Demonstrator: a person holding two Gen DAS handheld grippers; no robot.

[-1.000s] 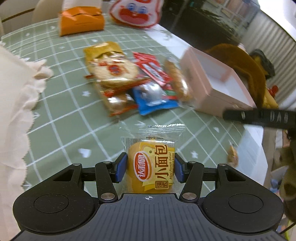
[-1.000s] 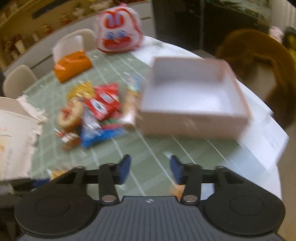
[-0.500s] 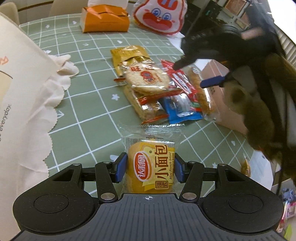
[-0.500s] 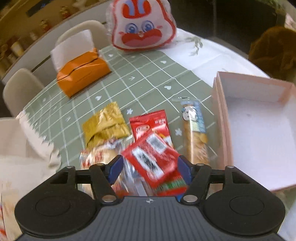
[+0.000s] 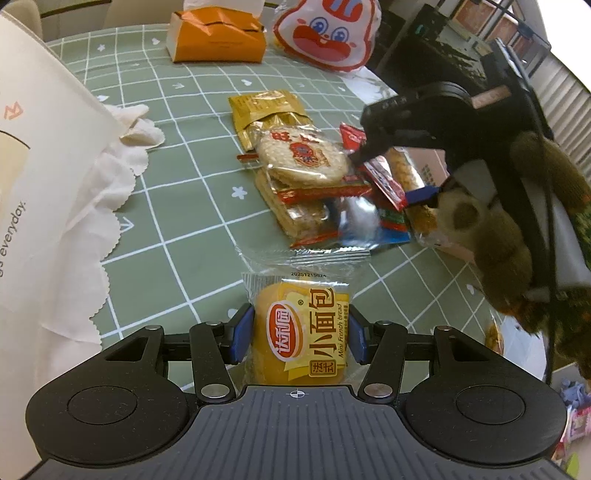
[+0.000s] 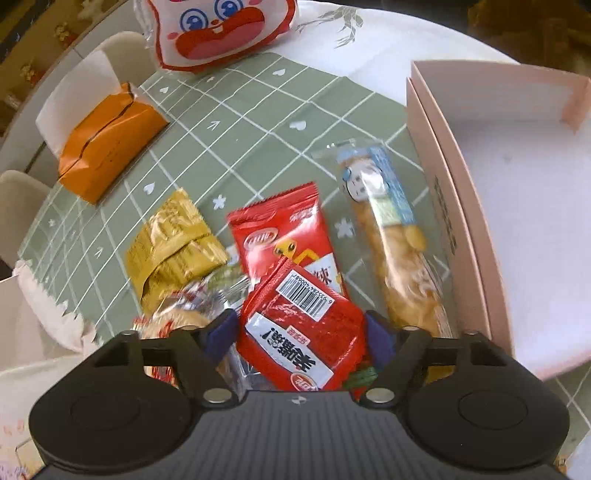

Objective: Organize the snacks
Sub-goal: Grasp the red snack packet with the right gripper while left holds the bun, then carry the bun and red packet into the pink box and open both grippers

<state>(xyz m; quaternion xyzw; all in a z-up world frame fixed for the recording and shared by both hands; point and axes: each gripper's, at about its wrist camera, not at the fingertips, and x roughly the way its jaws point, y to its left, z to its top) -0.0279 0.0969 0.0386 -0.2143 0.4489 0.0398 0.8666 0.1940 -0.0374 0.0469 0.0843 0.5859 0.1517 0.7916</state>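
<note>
The left gripper (image 5: 301,334) has its jaws wide and pressed on both sides of a yellow mini bread packet (image 5: 301,332), whose lower end is hidden behind the gripper body. Beyond the bread packet lies the snack pile, with a round rice cracker pack (image 5: 301,158) and a gold packet (image 5: 267,110) behind it.

The right gripper (image 6: 301,332) sits low over the pile, jaws about half open around a red packet (image 6: 301,332); whether the pads press it I cannot tell. Right of the red packet lies a long clear snack stick (image 6: 391,243), then the pink box (image 6: 443,192), cut off at the edge. Farthest on the surface (image 5: 177,206) sit an orange tissue pack (image 6: 110,147) and a rabbit-face bag (image 6: 218,29).
</note>
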